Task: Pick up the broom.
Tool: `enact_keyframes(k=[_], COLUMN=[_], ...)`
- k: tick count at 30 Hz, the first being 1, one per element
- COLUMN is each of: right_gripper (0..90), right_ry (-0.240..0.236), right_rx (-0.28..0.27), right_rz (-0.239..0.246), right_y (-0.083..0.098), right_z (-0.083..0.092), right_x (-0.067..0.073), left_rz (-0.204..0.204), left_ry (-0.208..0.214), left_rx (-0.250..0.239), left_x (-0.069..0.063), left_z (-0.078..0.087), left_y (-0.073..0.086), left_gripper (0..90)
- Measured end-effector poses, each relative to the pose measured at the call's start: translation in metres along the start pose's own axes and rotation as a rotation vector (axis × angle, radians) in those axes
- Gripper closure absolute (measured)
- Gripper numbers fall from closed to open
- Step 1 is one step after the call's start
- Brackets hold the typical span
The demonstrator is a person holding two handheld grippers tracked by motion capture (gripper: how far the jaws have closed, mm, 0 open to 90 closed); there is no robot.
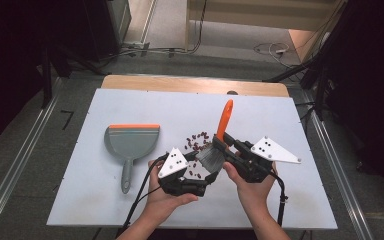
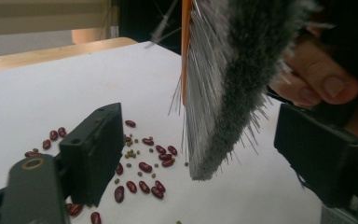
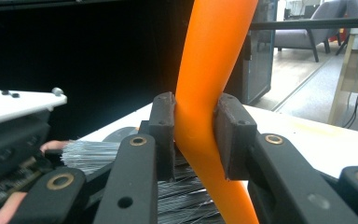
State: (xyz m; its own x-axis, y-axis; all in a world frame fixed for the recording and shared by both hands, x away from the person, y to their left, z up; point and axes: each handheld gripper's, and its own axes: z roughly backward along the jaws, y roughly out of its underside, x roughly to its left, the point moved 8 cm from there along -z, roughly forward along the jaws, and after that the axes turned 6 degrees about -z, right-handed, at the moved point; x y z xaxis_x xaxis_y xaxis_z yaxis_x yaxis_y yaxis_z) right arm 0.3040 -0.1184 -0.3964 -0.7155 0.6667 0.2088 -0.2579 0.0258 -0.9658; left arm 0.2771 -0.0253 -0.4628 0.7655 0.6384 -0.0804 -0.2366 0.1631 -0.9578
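Observation:
A brush with an orange handle [image 1: 225, 116] and grey bristles [image 1: 211, 156] hangs tilted over the white table, bristles down and toward me. My right gripper [image 1: 221, 142] is shut on the lower handle; in the right gripper view its pads [image 3: 164, 133] press the orange handle [image 3: 214, 56] from both sides. My left gripper [image 1: 202, 168] is open with its jaws on either side of the bristles [image 2: 233, 84], gaps showing on each side. Red beans [image 1: 197, 141] and a few small green ones lie scattered under the brush [image 2: 144, 165].
A grey dustpan [image 1: 130, 142] with an orange lip lies flat at the table's left, handle toward me. The white table top [image 1: 130, 105] has a wooden strip along its far edge. Floor cables and dark stands sit beyond the table.

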Motion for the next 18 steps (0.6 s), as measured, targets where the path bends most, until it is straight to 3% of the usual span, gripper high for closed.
enact_keyframes(k=[5, 6, 12, 14, 15, 18], right_gripper=[68.9, 68.9, 68.9, 68.9, 68.9, 68.8], right_ry=[-0.009, -0.01, -0.012, -0.013, -0.011, -0.011], right_rx=[0.0, 0.001, 0.001, 0.0, 0.001, 0.005], right_rz=[0.007, 0.006, 0.002, 0.003, 0.0, -0.011], right_y=[0.003, 0.003, 0.005, 0.005, 0.006, 0.006], right_z=[-0.004, -0.005, -0.006, -0.007, -0.007, -0.007], right_x=[0.011, 0.012, 0.018, 0.018, 0.017, 0.017], left_rz=[0.02, 0.022, 0.043, 0.043, 0.035, 0.017], left_ry=[-0.016, -0.032, -0.025, -0.016, -0.015, -0.013], left_rx=[0.013, 0.018, 0.022, 0.022, 0.024, 0.031], left_x=[-0.001, -0.001, 0.0, 0.0, 0.0, 0.0], left_z=[-0.002, -0.002, -0.002, -0.001, -0.001, 0.0], left_y=[0.002, 0.002, 0.003, 0.003, 0.004, 0.004], left_gripper=[33.3, 37.7, 67.0, 71.0, 77.9, 82.4])
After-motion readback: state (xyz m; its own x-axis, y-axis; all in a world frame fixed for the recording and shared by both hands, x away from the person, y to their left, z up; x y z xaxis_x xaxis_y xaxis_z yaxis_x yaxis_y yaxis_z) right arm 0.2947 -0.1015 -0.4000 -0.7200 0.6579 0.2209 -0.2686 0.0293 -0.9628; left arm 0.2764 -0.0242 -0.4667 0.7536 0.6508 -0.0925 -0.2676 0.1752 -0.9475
